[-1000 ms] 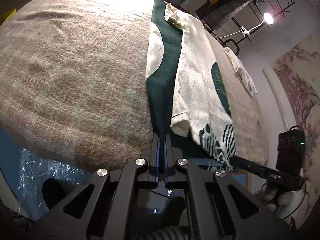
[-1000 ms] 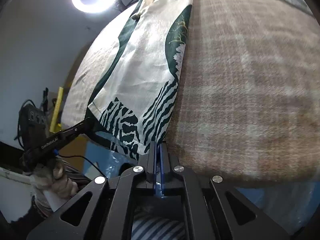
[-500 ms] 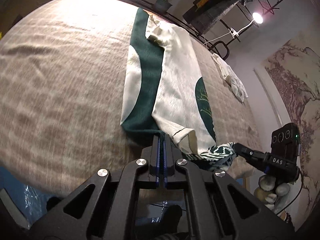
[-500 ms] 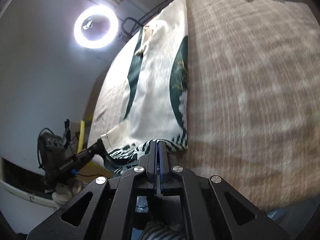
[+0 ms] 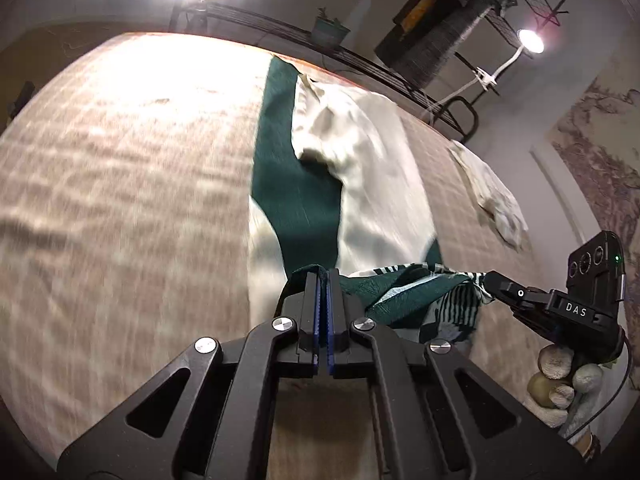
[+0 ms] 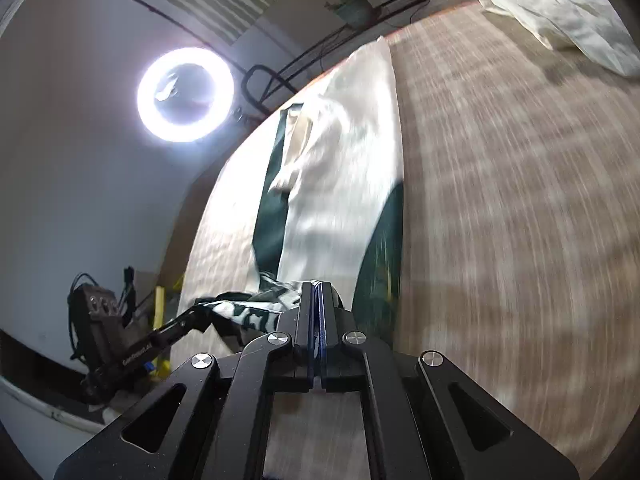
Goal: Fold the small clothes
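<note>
Cloth fills the middle of both views: one green and cream garment (image 5: pixel 352 184) lies lengthwise on a tan checked bedcover (image 5: pixel 120 200), running away from the cameras toward the far edge. Its near hem is lifted off the cover and bunched, stretched between two grippers. The left gripper (image 5: pixel 322 276) is clamped tight on the left corner of that hem, with dark green fabric pinched at its tips. The right gripper (image 6: pixel 316 286) is likewise closed hard on the other corner, where the striped green and white part gathers; in the left wrist view it shows at the right, carried by a gloved hand (image 5: pixel 564 376). The rest of the garment lies beyond the tips of both grippers, flat on the cover, with a cream sleeve crumpled near the far end. A second, pale piece of clothing (image 6: pixel 568 20) lies apart toward the far right corner of the bed. One ring light (image 6: pixel 185 95) glows above the far left.
</note>
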A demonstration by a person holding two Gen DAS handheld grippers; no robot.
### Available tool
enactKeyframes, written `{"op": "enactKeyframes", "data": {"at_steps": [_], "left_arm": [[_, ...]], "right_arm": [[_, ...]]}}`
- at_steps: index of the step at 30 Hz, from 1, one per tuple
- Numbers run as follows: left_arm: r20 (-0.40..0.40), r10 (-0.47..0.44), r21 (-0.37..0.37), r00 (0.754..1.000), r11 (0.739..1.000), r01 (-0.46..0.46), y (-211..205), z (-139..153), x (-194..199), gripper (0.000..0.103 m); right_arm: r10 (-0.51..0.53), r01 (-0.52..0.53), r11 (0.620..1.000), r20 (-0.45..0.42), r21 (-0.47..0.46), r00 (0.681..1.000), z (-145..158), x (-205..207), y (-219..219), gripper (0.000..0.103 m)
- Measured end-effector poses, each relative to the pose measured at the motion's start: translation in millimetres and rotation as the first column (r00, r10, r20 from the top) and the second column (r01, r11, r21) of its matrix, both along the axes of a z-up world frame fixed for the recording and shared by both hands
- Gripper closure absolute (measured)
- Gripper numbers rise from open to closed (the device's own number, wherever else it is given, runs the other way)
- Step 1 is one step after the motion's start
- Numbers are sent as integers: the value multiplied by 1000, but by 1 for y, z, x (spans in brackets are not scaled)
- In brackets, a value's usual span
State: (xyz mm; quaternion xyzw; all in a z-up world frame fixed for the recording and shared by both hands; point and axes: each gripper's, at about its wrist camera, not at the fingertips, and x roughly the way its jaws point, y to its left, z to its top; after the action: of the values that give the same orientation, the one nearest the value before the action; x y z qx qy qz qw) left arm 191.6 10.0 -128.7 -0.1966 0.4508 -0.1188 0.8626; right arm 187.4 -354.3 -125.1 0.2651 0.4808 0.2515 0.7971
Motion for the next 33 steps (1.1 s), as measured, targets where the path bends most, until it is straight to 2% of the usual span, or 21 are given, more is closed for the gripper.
{"op": "enactKeyframes", "data": {"at_steps": [8, 18, 19, 21, 23, 25, 28, 31, 33], "left_arm": [[-34, 49, -27, 998, 998, -50, 7, -17, 56, 103], [-21, 70, -9, 997, 997, -70, 3, -24, 79, 103], [-23, 71, -11, 997, 997, -71, 4, -23, 79, 102], [-26, 71, -6, 997, 997, -71, 6, -21, 80, 91], [0, 89, 0, 996, 996, -89, 11, -16, 77, 69], [34, 106, 3, 994, 994, -106, 16, -11, 73, 65], [46, 90, 16, 995, 996, -91, 19, -8, 73, 65], [39, 81, 24, 996, 996, -82, 22, -10, 71, 65], [34, 71, 36, 997, 997, -72, 21, -11, 70, 65]], "right_arm": [[-67, 68, 997, -30, 26, 997, -22, 52, -1, 102], [-116, 116, 993, -44, 2, 992, -33, 81, 3, 102], [-123, 123, 992, -39, -15, 992, -32, 80, 2, 101], [-140, 138, 988, -22, -74, 990, -26, 82, 2, 97], [-132, 131, 985, -2, -114, 991, -19, 83, 1, 97], [-113, 116, 987, 35, -114, 993, -10, 79, 1, 97], [-65, 77, 986, 90, -146, 994, 3, 70, 5, 97], [-7, 21, 982, 80, -186, 997, 2, 64, 13, 97], [24, -16, 982, 39, -186, 999, -5, 62, 18, 97]]}}
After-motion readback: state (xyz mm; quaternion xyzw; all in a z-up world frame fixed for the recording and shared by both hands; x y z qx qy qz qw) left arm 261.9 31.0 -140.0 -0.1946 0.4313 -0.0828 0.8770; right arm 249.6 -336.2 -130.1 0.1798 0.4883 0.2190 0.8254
